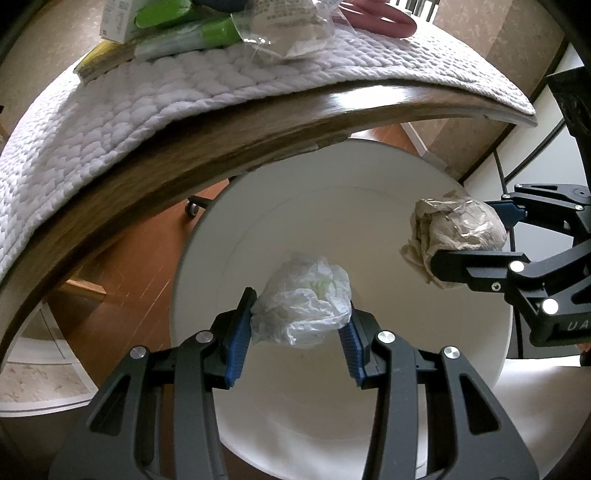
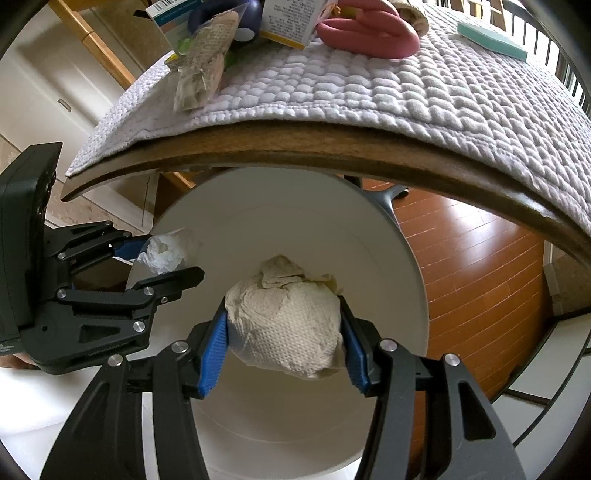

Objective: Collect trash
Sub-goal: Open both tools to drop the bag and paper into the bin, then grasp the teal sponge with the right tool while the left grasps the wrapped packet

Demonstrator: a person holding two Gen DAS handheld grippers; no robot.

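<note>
A round white bin [image 1: 369, 177] [image 2: 388, 229] stands on the floor under the table's edge, and both grippers hang over its open mouth. My left gripper [image 1: 301, 310] [image 2: 162, 254] is shut on a crumpled white plastic wad [image 1: 306, 299] [image 2: 164, 251], blue pads pressed on both sides. My right gripper [image 2: 284, 317] [image 1: 469, 232] is shut on a crumpled beige paper-towel ball [image 2: 288, 325] [image 1: 454, 229]. In the left wrist view the right gripper comes in from the right, near the bin's rim.
A wooden table edge [image 1: 221, 136] [image 2: 332, 144] with a white quilted cloth [image 1: 184, 85] [image 2: 406, 85] overhangs the bin. On it lie a clear wrapper [image 1: 291, 33] [image 2: 201, 70], green packets [image 1: 199, 33], boxes and a pink item [image 2: 369, 33]. Red-brown wood floor [image 2: 472, 266] lies beside the bin.
</note>
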